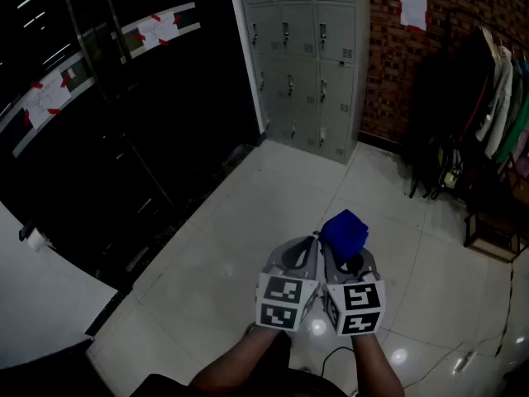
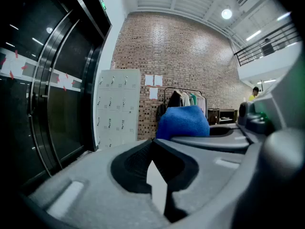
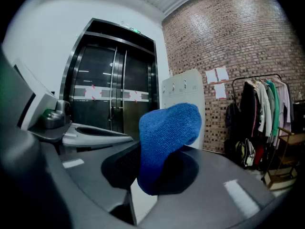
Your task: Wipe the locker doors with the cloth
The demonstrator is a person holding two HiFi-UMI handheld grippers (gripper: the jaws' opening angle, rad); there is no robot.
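While right gripper [image 1: 347, 260] clamps blue cloth [image 1: 344, 231] | left gripper [image 2: 152, 143] jaws together

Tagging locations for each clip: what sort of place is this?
Probably a workplace locker or changing area: grey metal lockers against a brick wall, a rack of hanging garments, and dark glass doors beside them.

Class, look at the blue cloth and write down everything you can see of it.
The cloth is bright blue with a fuzzy, towel-like pile. It is bunched into a soft rounded lump rather than spread flat. The jaws of the right tool are closed on its lower part, and the rest bulges up past their tips. It is held in the air above the pale tiled floor, well short of the grey lockers. Only the right tool visibly touches it.
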